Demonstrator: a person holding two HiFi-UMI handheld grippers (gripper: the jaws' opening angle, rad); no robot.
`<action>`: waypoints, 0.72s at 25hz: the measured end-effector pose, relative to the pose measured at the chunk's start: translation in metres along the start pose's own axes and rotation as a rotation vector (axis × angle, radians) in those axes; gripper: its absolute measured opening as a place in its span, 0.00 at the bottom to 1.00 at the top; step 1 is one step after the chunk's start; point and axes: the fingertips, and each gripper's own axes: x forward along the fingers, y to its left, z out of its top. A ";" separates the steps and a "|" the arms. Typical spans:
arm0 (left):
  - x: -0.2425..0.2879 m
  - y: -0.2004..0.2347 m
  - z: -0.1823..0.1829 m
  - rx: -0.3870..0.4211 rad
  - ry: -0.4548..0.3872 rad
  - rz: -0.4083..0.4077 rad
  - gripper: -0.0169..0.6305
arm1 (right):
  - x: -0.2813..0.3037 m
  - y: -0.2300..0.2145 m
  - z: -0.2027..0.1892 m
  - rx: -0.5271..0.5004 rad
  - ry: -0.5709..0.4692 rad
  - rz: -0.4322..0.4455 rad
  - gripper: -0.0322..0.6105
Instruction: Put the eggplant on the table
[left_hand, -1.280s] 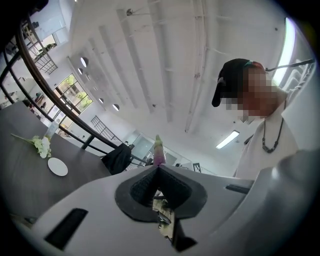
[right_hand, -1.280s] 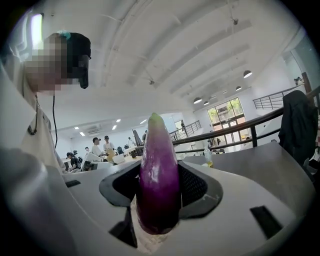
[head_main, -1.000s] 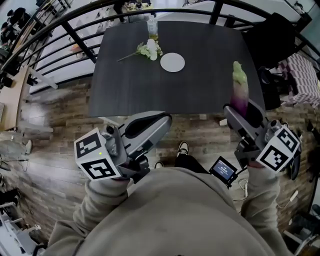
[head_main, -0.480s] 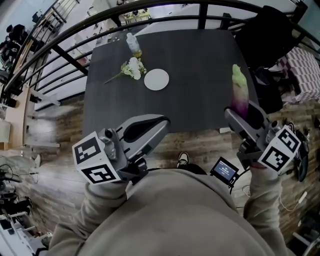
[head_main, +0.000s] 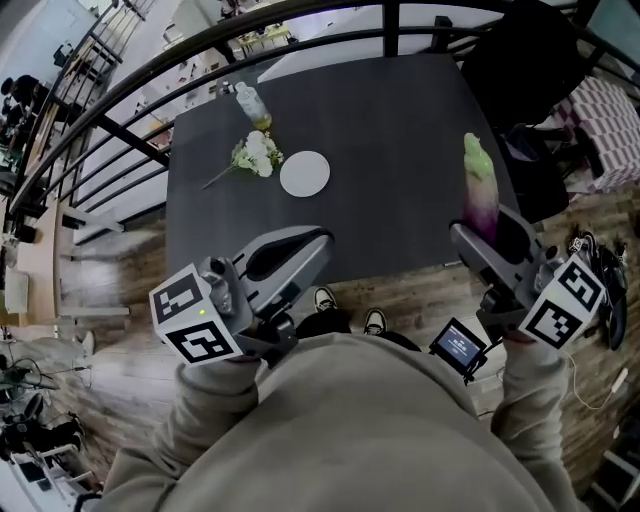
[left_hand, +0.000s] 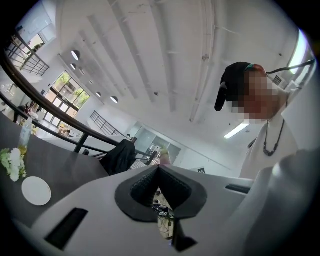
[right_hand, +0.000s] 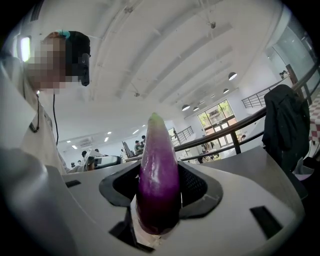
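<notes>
Purple eggplant (head_main: 479, 180) stands upright, clamped in the right claw (right_hand: 159, 187), over the near-right edge of the dark desk (head_main: 400, 130); left claw (left_hand: 158, 168) closed, empty.

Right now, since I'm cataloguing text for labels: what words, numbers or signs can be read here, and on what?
No text can be read.
Left cube, right cube: black-and-white square markers, no letters.
Small screen: lit, too small to read.
Bottle: label, if any, too small to read.
</notes>
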 end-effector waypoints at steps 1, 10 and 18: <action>0.004 0.003 0.001 0.002 0.000 -0.013 0.03 | -0.002 -0.001 0.002 -0.006 -0.008 -0.010 0.40; 0.010 0.027 0.033 0.029 0.004 -0.132 0.03 | 0.020 0.003 0.014 -0.029 -0.036 -0.081 0.40; -0.025 0.080 0.052 0.082 0.031 -0.111 0.03 | 0.094 0.013 0.021 -0.067 0.015 -0.070 0.40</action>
